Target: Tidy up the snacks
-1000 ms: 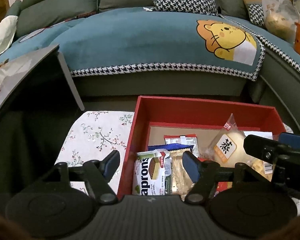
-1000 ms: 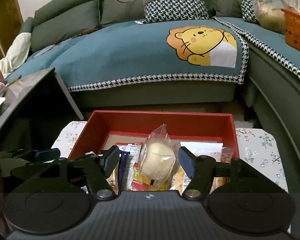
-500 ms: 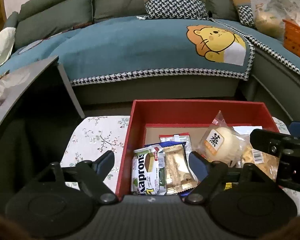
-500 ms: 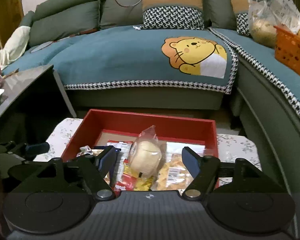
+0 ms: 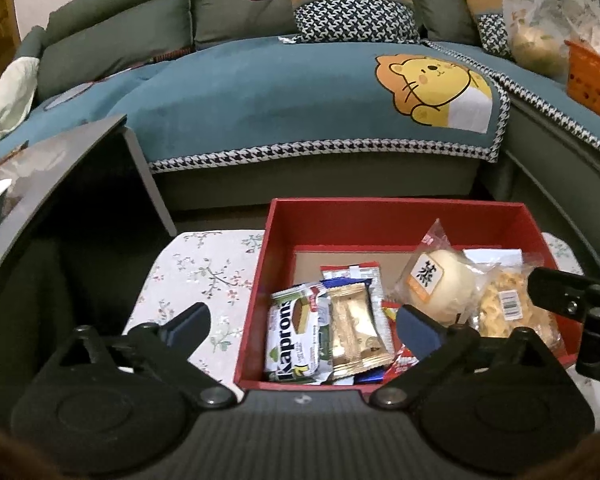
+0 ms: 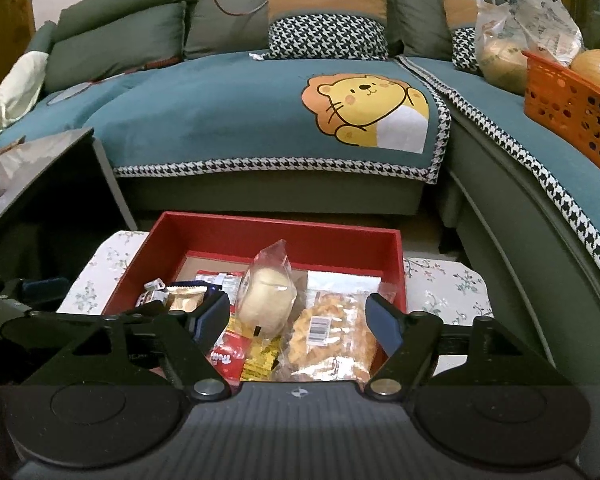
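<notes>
Snacks [image 5: 342, 324] lie packed in the red box [image 5: 396, 216] on the floral tabletop [image 5: 204, 272]. Left hand-held gripper [image 5: 304, 322] and right hand-held gripper [image 6: 298, 314] — jaws just opening, apart, nothing clamped.

The left gripper [image 5: 302, 326] and right gripper [image 6: 298, 316] both tilt downward, jaws just opened wide, gripping nothing.

Both wrist cameras look steeply down past their own jaws, close above the open red cardboard box [image 5: 396, 216] [image 6: 276, 232], sharing the teal-covered green sofa [image 5: 284, 92] [image 6: 236, 112] beyond.
</notes>
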### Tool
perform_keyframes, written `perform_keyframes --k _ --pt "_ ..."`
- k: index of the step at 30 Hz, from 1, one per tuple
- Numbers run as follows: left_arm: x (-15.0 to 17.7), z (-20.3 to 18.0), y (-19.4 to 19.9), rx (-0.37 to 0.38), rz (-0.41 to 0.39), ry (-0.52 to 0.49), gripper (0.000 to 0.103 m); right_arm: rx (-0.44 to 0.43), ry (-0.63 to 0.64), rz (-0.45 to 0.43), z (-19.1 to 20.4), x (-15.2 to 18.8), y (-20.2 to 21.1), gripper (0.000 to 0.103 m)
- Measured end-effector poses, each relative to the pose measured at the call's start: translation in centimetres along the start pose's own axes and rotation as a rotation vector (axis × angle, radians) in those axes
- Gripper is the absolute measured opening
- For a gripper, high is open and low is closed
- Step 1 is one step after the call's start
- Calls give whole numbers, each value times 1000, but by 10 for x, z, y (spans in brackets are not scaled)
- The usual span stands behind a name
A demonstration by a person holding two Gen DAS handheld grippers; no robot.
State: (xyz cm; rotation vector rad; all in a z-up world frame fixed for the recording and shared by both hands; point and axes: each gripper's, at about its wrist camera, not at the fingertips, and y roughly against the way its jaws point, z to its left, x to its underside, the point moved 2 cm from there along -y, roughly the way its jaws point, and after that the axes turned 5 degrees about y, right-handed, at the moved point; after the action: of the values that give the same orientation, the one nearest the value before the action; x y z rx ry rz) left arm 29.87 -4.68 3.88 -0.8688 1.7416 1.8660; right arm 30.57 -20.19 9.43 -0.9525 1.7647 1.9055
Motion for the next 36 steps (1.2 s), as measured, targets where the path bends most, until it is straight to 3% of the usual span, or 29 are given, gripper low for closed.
perform_keyframes --k 9,13,20,26,36 --pt "7 6 1 47 61 52 103 22 -11 -1 -3 8 8 83" --pt "10 6 -2 34 111 56 103 31 -18 2 -6 12 11 84" --pt "18 -14 -2 -117 145 -108 103 46 -34 7 -12 21 16 84" --pt "21 -14 7 -29 153 -59 103 57 -22 22 -13 29 19 85" --pt "27 -19 29 8 121 -35 103 76 -37 21 -16 41 34 85"
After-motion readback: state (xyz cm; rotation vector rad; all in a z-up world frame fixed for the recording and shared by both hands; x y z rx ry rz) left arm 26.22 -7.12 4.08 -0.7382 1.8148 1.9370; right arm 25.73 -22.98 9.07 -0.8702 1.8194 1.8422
